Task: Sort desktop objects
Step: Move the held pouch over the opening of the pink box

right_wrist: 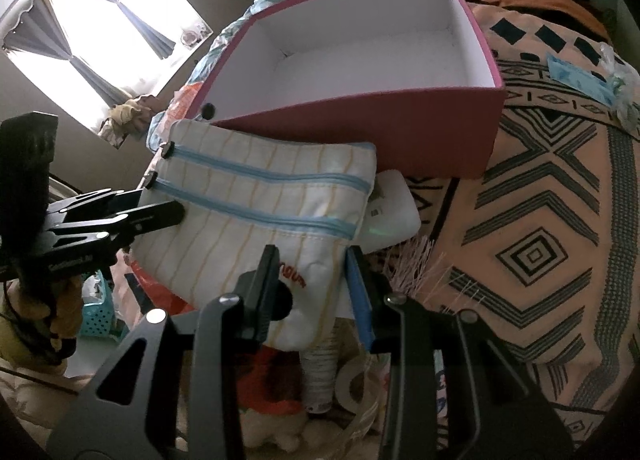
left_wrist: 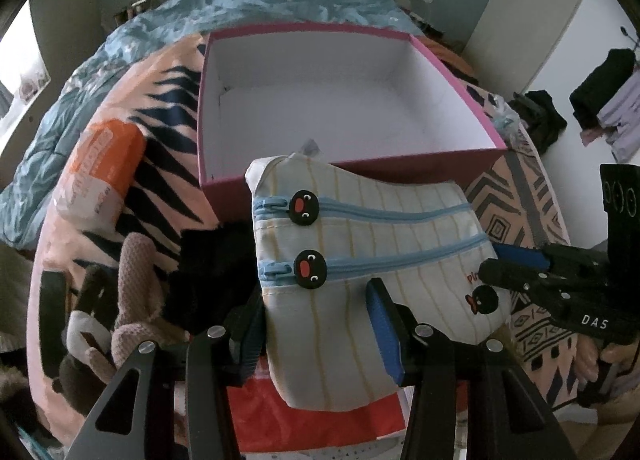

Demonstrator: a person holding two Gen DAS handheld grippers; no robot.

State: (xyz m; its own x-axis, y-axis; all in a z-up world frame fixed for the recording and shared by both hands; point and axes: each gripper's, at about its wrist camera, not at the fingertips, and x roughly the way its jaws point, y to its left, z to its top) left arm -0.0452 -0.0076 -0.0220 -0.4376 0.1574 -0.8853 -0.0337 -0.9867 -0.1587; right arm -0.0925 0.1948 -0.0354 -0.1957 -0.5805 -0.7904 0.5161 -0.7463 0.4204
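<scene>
The pouch (left_wrist: pixel 360 260), a cream fabric case with two blue zippers and penguin pulls, hangs in the air just in front of the near wall of the pink box (left_wrist: pixel 208 100), which sits open and empty on the bed (left_wrist: pixel 132 128). Both hand-held grippers pinch it. The left hand-held gripper (left_wrist: pixel 320 324) clamps one end, below the zipper pulls; the right hand-held gripper (right_wrist: pixel 312 284) clamps the opposite lower corner, by the printed penguin.

It looks light and soft. The cloth sags and curves between the two grips, so it will fold or swing if one side lets go. The fabric should not slip much against the pads, and nothing about it seems fragile. The seamed edges and corners are the firmest places to hold; the zipper pulls dangle loose and could snag on the box rim as it goes over.
</scene>
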